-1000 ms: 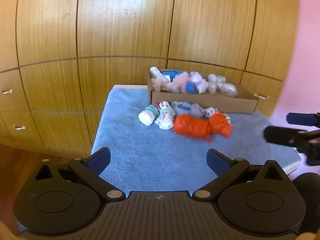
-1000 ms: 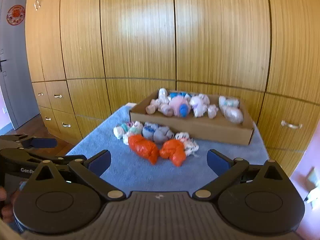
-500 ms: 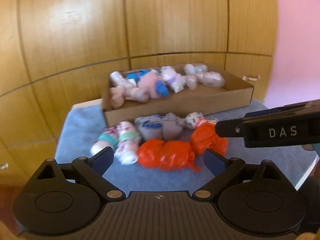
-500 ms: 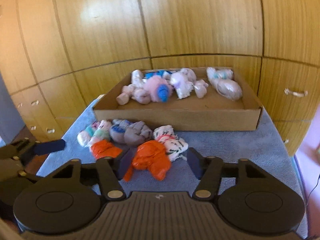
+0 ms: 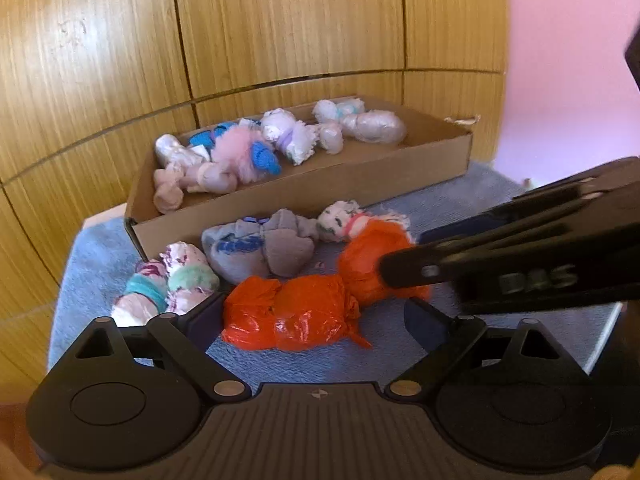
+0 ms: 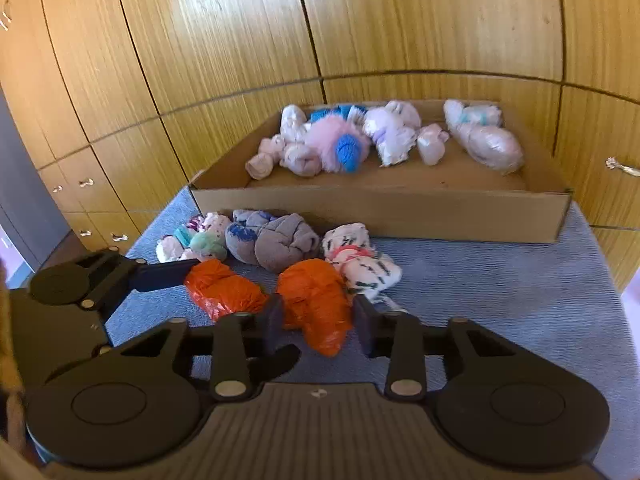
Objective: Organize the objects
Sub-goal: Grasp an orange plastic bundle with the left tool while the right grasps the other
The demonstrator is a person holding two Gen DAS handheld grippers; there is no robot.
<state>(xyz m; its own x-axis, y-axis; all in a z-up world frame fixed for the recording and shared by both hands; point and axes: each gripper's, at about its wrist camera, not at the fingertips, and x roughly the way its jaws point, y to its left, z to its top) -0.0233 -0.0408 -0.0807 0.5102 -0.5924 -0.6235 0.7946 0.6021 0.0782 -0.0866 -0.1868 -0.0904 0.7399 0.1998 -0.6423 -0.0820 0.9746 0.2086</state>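
Note:
Two orange bundles lie on the blue cloth point(image 6: 500, 292) in front of a cardboard box point(image 6: 380, 210) that holds several rolled socks. My left gripper point(image 5: 316, 316) is open, its fingers on either side of the left orange bundle point(image 5: 292, 312), which also shows in the right wrist view point(image 6: 224, 290). My right gripper point(image 6: 318, 326) has its fingers close on either side of the right orange bundle point(image 6: 314, 302). I cannot tell whether the pads press it. That bundle also shows in the left wrist view point(image 5: 364, 264), partly hidden by the right gripper's body.
Grey and blue rolled socks point(image 6: 272, 240), a teal and white pair point(image 6: 192, 240) and a white patterned pair point(image 6: 360, 260) lie between the bundles and the box. Wooden cabinet doors point(image 6: 240, 40) stand behind. The cloth's right edge point(image 5: 600, 320) drops off.
Both grippers moved forward and down to the orange bundles. The right gripper's fingers narrowed around the right bundle. The left gripper stayed open around the left one.

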